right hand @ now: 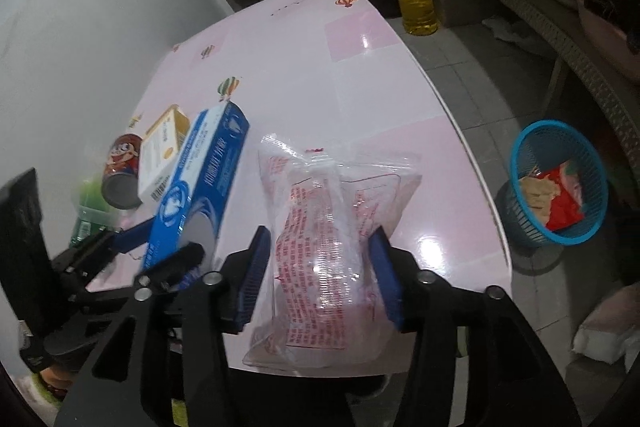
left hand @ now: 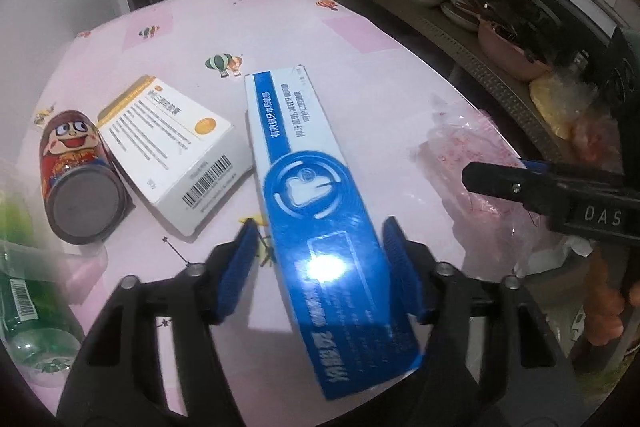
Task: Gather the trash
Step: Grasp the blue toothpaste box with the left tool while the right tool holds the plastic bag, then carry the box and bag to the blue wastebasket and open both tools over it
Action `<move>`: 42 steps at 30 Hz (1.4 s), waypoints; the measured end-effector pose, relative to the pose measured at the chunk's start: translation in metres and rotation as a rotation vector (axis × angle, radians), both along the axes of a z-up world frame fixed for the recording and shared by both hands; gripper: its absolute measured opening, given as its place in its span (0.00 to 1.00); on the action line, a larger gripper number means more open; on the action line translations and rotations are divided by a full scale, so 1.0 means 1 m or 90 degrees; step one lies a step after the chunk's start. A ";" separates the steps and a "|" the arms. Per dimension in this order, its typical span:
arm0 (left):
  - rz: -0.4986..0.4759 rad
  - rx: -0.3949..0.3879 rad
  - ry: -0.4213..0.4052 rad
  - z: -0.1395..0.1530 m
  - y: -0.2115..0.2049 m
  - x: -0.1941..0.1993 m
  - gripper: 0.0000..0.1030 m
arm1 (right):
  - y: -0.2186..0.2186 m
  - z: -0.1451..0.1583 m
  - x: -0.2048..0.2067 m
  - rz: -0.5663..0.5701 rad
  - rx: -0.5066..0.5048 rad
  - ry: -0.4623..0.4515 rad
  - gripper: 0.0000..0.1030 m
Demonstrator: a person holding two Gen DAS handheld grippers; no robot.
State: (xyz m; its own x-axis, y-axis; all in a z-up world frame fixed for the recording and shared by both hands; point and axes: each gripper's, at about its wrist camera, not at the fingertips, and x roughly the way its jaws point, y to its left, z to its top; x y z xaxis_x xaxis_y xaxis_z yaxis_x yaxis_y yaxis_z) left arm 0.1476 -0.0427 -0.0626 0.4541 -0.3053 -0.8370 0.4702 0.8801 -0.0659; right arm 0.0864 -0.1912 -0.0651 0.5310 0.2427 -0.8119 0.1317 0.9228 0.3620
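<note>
Left gripper (left hand: 320,259) straddles blue box (left hand: 316,195), pads not yet pressing — light, stiff card; grip long sides. Right gripper (right hand: 320,275) open around bag (right hand: 332,227) — limp, slippery film; pinch mid-bunch.

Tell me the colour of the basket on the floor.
Blue basket; clearest in the right wrist view.

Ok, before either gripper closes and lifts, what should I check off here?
1. Blue box lies between the pads of the left gripper: ok.
2. Left pads pressing the box: not ok, a gap shows on one side.
3. Plastic bag lies between the pads of the right gripper: ok.
4. Right pads squeezing the bag: cannot tell.
5. Blue basket on the floor has room: ok.
6. Can and white box apart from the left gripper: ok.
</note>
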 end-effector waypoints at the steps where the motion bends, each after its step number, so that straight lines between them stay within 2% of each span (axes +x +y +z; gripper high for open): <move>1: 0.001 0.004 -0.001 0.000 -0.001 0.000 0.51 | 0.001 0.001 -0.001 0.003 -0.007 -0.001 0.56; 5: 0.004 0.007 -0.005 -0.001 0.000 -0.001 0.50 | 0.006 0.004 -0.006 0.018 -0.034 -0.002 0.66; 13: 0.012 0.002 -0.016 0.001 0.003 -0.005 0.46 | 0.009 -0.002 -0.015 0.019 -0.077 0.011 0.67; 14: 0.013 -0.002 -0.017 0.001 0.003 -0.006 0.46 | 0.011 -0.002 -0.016 0.020 -0.088 0.011 0.65; 16: 0.013 -0.005 -0.019 0.002 0.004 -0.007 0.45 | 0.015 -0.002 -0.017 0.020 -0.105 0.014 0.52; 20: 0.012 -0.017 -0.026 0.007 0.006 -0.008 0.45 | 0.021 -0.002 -0.019 0.018 -0.133 0.015 0.35; 25: 0.009 -0.041 -0.035 0.020 0.006 -0.011 0.44 | 0.007 0.003 -0.026 -0.011 -0.079 -0.010 0.28; 30: -0.010 -0.061 -0.046 0.033 -0.004 -0.013 0.43 | -0.026 0.009 -0.041 -0.057 0.027 -0.050 0.25; 33: -0.019 -0.086 -0.031 0.039 -0.011 -0.011 0.43 | -0.048 0.015 -0.055 -0.095 0.075 -0.079 0.25; 42: -0.076 -0.129 -0.025 0.060 -0.054 -0.010 0.43 | -0.119 0.020 -0.099 -0.220 0.119 -0.136 0.25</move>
State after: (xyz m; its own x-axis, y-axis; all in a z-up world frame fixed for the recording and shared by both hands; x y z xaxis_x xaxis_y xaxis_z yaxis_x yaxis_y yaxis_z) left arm 0.1377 -0.0963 -0.0025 0.4361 -0.5188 -0.7353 0.5763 0.7886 -0.2146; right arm -0.0129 -0.3102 -0.0454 0.7579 0.1530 -0.6342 0.3256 0.7537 0.5709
